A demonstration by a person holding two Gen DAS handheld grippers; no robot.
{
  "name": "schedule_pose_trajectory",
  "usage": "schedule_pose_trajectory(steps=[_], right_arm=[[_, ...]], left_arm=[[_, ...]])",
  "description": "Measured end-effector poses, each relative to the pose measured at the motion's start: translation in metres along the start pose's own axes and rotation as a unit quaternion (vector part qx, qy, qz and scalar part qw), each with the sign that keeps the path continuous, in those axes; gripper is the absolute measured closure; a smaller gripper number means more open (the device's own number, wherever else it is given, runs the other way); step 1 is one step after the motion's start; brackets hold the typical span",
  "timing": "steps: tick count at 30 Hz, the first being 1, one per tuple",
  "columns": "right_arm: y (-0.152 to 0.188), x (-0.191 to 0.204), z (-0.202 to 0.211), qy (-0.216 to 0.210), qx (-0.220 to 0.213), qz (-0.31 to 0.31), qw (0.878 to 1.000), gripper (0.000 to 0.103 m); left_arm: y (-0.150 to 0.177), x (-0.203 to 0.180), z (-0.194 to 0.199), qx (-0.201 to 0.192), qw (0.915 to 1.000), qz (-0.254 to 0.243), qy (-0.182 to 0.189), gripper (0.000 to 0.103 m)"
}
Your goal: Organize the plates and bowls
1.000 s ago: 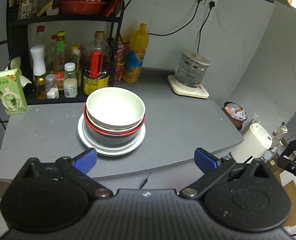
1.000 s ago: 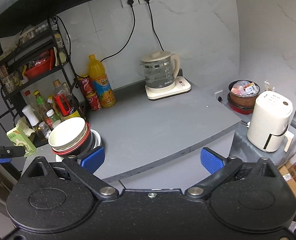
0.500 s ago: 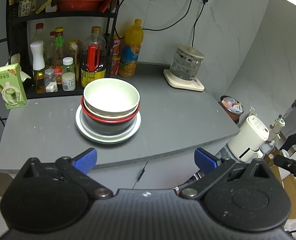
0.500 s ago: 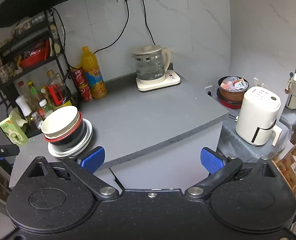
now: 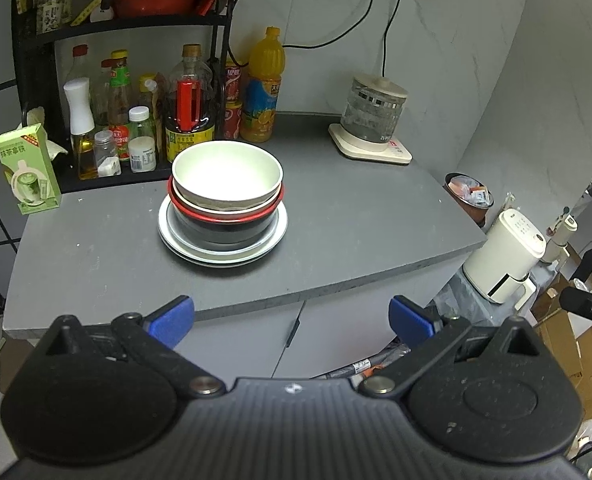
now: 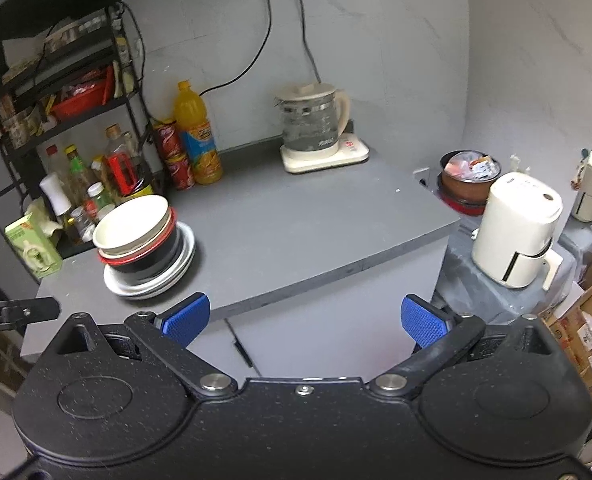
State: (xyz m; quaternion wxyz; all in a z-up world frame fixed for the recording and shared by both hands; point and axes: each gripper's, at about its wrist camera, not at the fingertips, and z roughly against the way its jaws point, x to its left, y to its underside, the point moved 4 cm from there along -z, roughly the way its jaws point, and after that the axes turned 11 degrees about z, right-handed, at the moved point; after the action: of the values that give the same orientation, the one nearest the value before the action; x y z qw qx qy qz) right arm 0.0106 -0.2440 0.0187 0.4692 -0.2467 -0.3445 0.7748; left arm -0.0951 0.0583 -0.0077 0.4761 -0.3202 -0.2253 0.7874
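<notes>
A stack stands on the grey counter (image 5: 336, 216): a cream bowl (image 5: 227, 176) on top, a red-rimmed bowl (image 5: 224, 214) nested under it, a black bowl (image 5: 224, 232) below, all on white plates (image 5: 222, 252). The same stack (image 6: 144, 240) shows at the counter's left in the right wrist view. My left gripper (image 5: 292, 318) is open and empty, held back in front of the counter's edge. My right gripper (image 6: 304, 320) is open and empty, also off the counter, to the right of the stack.
A black rack (image 5: 128, 80) with bottles stands behind the stack, a green carton (image 5: 28, 168) to its left, an orange juice bottle (image 5: 262, 88) and cans beside it. A glass kettle (image 5: 372, 120) sits at back right. A white appliance (image 6: 516, 228) stands beyond the counter's right edge.
Both grippers have pulled back away from the counter; the stack looks smaller and farther. The stack itself has not moved. Both jaws stay open.
</notes>
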Motion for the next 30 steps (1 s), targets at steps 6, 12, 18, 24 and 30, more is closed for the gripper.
schedule_pose_trajectory(steps=[6, 12, 18, 24, 30], right_arm=[[0.001, 0.007, -0.002, -0.003, 0.004, 0.007, 1.000, 0.000], [-0.003, 0.008, -0.003, -0.002, 0.002, 0.012, 1.000, 0.000], [-0.004, 0.010, -0.004, -0.003, 0.001, 0.013, 1.000, 0.000], [-0.004, 0.010, -0.005, 0.000, 0.003, 0.013, 1.000, 0.000], [-0.004, 0.011, -0.004, 0.002, 0.003, 0.012, 1.000, 0.000]], left_arm=[[-0.002, 0.001, -0.002, -0.001, 1.0000, 0.001, 0.001, 0.000], [-0.005, 0.003, -0.004, -0.002, 1.0000, 0.004, -0.002, 0.001], [-0.010, 0.003, -0.006, -0.002, 1.0000, 0.000, -0.002, 0.001], [-0.011, 0.003, -0.006, -0.002, 1.0000, -0.002, -0.002, 0.000], [-0.010, 0.001, -0.007, 0.000, 1.0000, -0.005, 0.000, 0.000]])
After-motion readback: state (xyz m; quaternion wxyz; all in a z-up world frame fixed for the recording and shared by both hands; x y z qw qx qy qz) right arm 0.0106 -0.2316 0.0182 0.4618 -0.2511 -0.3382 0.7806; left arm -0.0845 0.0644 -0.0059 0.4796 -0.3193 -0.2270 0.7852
